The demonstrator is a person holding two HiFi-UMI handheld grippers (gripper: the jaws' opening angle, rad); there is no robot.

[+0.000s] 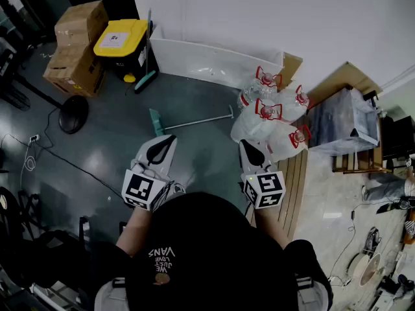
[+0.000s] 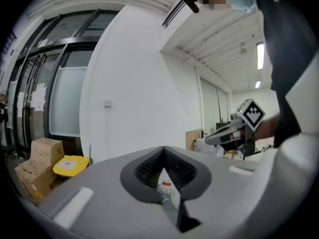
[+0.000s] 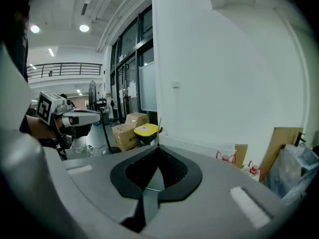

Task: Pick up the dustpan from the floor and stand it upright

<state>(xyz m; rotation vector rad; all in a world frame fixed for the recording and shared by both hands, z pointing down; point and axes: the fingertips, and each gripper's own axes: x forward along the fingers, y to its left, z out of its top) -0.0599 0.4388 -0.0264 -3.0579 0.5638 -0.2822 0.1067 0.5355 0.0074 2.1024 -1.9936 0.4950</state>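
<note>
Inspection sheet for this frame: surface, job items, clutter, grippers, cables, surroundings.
Surface: dark grey floor, glossy; wooden slats at the right.
Job's things: dustpan lies flat on the floor, its long handle pointing toward the water jugs; not yet picked up.
Clutter: water jugs with red caps, cardboard boxes, yellow-lidded bin, round black base.
Grippers: left gripper shut, nothing between its jaws; right gripper shut, nothing between its jaws; both short of the dustpan.
Cables: black cable and white cable on the floor at the left.
Surroundings: white wall behind.
</note>
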